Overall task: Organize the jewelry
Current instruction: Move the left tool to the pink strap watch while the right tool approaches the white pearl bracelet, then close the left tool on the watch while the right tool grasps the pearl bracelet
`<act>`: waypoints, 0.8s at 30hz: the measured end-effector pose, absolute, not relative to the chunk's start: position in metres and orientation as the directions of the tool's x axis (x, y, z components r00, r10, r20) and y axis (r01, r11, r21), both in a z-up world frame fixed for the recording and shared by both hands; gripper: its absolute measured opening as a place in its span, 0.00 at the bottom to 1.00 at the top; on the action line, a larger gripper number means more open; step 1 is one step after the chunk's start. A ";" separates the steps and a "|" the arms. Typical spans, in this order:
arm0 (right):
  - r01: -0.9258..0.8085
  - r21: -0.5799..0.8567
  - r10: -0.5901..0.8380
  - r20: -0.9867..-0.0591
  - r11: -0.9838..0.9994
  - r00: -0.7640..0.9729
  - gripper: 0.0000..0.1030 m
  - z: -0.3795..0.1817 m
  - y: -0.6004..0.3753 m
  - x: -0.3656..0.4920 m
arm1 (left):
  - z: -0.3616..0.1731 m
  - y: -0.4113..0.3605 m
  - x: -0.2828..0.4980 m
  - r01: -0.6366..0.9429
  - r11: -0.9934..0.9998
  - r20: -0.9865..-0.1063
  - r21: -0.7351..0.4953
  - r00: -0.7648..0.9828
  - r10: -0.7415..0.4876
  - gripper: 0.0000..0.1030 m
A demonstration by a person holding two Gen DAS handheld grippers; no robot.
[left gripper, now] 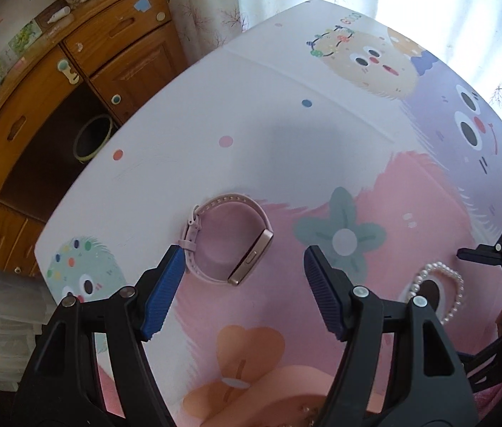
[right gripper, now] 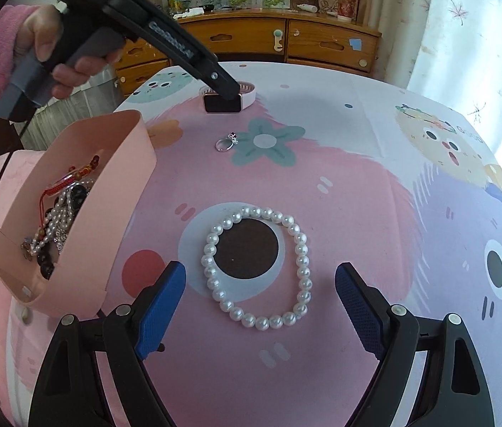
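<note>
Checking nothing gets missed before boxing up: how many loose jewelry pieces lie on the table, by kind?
Watch: 1
Ring: 1
Pearl bracelet: 1
Total: 3 loose pieces. The tangled contents of the pink box are not counted.

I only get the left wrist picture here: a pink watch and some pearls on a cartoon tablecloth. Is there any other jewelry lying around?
Observer: Yes, a small silver ring lies on the cloth between the watch and the pearl bracelet.
Operator: Where does it all go?
Observer: A pink box stands at the table's left, already holding beads and a red cord.
Operator: Who holds the tool near the watch?
Observer: A hand in a pink sleeve grips its handle.
</note>
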State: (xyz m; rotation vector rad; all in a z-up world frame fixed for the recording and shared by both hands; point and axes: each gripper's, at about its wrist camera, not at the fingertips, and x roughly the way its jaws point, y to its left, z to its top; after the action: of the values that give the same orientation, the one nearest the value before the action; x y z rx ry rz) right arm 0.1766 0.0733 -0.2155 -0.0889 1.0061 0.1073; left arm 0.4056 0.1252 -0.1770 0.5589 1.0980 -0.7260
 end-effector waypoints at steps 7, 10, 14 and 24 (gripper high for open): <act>-0.184 -0.024 0.080 -0.840 0.983 0.536 0.85 -0.217 0.073 0.178 | -0.193 0.116 0.407 0.781 0.623 -0.928 0.047 0.266 -0.263 0.51; -0.186 -0.024 0.082 -0.836 0.982 0.543 0.78 -0.217 0.071 0.177 | -0.201 0.110 0.404 0.801 0.597 -0.937 0.048 0.244 -0.251 0.36; -0.199 -0.025 0.091 -0.828 0.980 0.553 0.56 -0.214 0.069 0.172 | -0.203 0.107 0.402 0.803 0.594 -0.934 0.048 0.247 -0.260 0.29; -0.191 -0.002 0.104 -0.830 0.982 0.548 0.13 -0.208 0.063 0.172 | -0.203 0.109 0.402 0.802 0.597 -0.942 -0.003 0.198 -0.270 0.07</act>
State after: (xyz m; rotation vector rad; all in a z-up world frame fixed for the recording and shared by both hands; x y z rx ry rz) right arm 0.1723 0.0634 -0.2083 -0.0962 0.9758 0.1751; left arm 0.4015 0.1092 -0.2028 0.5677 1.1355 -0.8090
